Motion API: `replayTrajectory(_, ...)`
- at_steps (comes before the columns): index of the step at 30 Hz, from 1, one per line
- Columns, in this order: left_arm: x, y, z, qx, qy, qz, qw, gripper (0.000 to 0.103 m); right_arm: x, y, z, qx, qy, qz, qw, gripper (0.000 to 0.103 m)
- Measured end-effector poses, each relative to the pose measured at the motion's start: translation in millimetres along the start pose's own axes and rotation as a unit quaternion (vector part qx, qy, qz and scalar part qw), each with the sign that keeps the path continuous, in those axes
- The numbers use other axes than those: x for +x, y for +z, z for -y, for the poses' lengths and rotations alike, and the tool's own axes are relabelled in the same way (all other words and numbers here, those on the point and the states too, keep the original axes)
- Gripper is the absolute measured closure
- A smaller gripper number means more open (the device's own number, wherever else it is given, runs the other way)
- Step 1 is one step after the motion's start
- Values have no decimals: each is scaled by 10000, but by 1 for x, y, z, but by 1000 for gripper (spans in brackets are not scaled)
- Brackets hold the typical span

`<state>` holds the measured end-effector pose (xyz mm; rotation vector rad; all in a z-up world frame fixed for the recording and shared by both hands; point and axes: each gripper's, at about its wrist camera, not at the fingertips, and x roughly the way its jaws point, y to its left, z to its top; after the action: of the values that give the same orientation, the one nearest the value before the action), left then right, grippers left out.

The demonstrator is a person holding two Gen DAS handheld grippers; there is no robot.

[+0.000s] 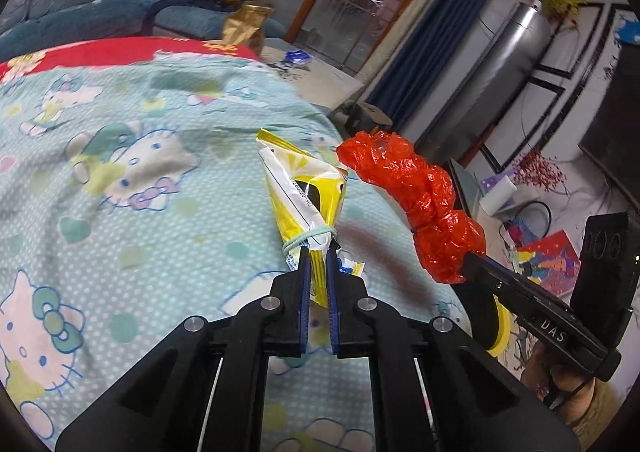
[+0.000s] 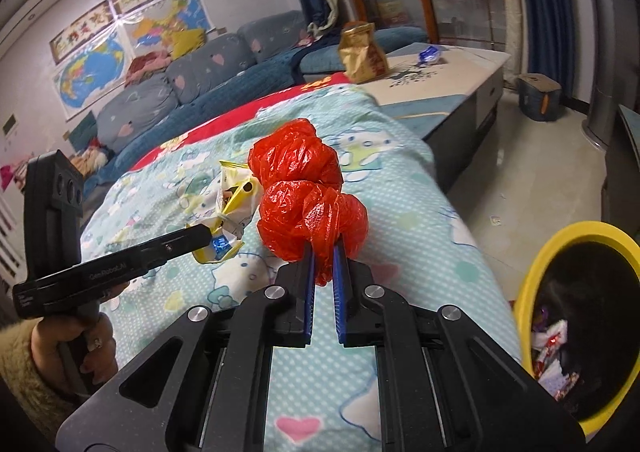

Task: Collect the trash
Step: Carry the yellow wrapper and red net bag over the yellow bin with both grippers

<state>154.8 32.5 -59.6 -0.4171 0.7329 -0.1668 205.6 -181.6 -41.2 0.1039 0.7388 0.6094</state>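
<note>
Both items are picked, step in hand is the carry to the bin. Left gripper [image 1: 317,252] has its jaws clenched on the yellow snack wrapper [image 1: 306,188], pinching it just below the green rubber band [image 1: 308,238]; wrapper sticks up at frame centre in the left wrist view, lifted clear of the Hello Kitty blanket [image 1: 120,172]. Right gripper [image 2: 324,252] has its jaws clamped on the crumpled red plastic bag [image 2: 308,196], held centre frame above the bed. Yellow-rimmed trash bin [image 2: 532,280] sits lower right in the right wrist view, on the floor beside the bed, already holding some wrappers. Next move, as I read it: swing the right gripper right and down over the bin opening, release the bag, then bring the left across and do the same. Bag is bulky and light, may snag on the pads at release. Gold bag [image 2: 362,52] and blue wrapper [image 2: 428,54] on the far desk look like remaining trash
</note>
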Motion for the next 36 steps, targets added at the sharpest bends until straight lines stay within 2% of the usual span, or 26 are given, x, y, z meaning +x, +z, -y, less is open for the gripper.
replayTrajectory(11,-2,-3,43,572,-228,64,9981,96,-33,-10,29,367,-327,223,9985,98)
replayTrajectory(36,20,-11,122,1312,-711,-100,9888,96,-96,-37,97,1121,-1198,612,9846,98)
